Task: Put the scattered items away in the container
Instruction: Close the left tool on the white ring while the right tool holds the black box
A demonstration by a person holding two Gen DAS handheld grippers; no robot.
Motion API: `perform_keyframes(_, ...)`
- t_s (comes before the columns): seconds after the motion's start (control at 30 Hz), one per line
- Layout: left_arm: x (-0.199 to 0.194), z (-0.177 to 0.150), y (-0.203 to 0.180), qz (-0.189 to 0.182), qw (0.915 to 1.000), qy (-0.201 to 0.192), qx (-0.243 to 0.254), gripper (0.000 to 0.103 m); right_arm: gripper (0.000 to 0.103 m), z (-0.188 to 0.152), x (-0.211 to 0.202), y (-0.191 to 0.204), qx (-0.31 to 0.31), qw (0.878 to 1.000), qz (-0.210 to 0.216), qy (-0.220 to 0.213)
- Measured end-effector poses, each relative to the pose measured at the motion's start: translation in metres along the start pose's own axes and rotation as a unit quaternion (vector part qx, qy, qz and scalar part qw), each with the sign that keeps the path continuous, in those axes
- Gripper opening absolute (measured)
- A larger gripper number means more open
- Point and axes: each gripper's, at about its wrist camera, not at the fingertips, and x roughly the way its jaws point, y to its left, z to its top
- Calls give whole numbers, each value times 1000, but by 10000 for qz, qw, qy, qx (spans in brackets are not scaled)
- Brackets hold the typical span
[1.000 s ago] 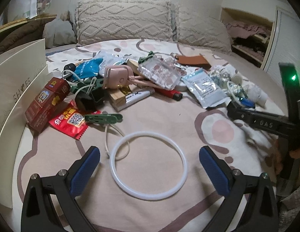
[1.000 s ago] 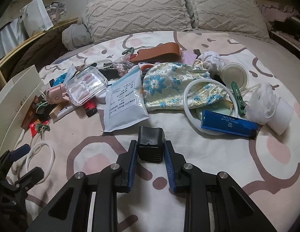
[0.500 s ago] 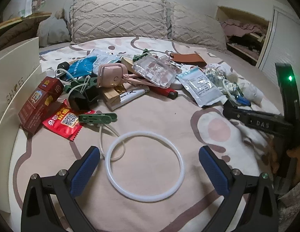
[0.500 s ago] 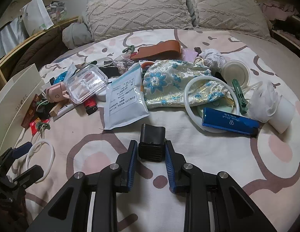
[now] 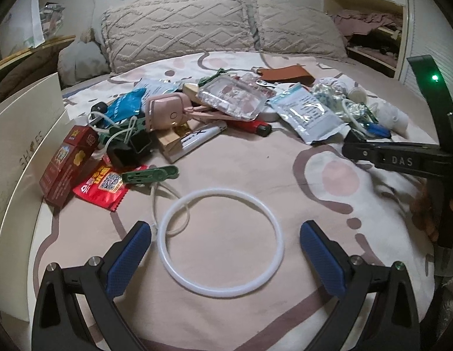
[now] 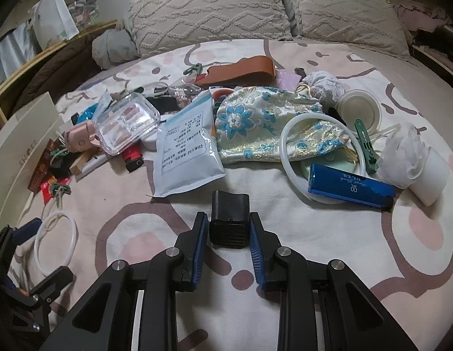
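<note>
Clamping the small black block (image 6: pixel 229 219) in your right gripper (image 6: pixel 228 228), you hover your left gripper (image 5: pixel 225 248), jaws wide, around the white ring (image 5: pixel 221 242) on the bed; next, carry the block to the cream box (image 5: pixel 24 134).

- Two white rings: one (image 6: pixel 55 235) at the left, one (image 6: pixel 320 153) on the floral pouch (image 6: pixel 270 122).
- Two cream pillows (image 6: pixel 209 11) at the bedhead.
- Two green clips in the right view (image 6: pixel 364 146), (image 6: pixel 59 188).
- One blue box (image 6: pixel 349 185).
- One red lighter (image 6: pixel 133 158).
- One clear case (image 6: pixel 127 122).
</note>
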Motion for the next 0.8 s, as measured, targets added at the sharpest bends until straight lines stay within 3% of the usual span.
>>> perform_keyframes(0.27,4,-1,-3,47,9999,88,67,98,28,-2,-1,-3,52,10000,28,-37)
perform_keyframes(0.43,4,-2,-1,1,10000,91,-3,84,28,-2,-3,0,-4,9999,-67,-88)
perform_keyframes(0.8,-2,1,2,-73,9999,-56,-111,83,27,-3,-6,0,9,9998,-119,-180)
